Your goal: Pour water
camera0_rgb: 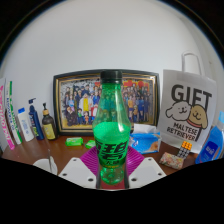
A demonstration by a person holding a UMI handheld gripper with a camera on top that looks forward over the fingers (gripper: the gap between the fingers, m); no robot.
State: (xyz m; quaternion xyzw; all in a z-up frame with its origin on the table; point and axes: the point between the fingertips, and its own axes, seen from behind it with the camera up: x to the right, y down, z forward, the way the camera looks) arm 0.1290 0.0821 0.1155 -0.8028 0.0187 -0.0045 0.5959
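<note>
Bottle [111, 125] upright on desk [55, 158], between gripper [112, 172] fingers, pads close at both sides. Framed photo [84, 100] behind bottle, against wall. Row of smaller bottles [28, 122] along desk's left edge. Gift bag [188, 112] at desk's right rear. Blue-capped bottle [211, 142] at right edge, before bag.

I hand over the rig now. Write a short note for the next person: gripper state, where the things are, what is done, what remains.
Gripper: shut on the green bottle, both pads pressing its lower body.
Bottle: upright, black cap on, in front of the framed photo; the white gift bag stands to one side.
Done: bottle grasped.
Left: no cup or glass to pour into is clearly in view; find it, open the cap, then pour.
</note>
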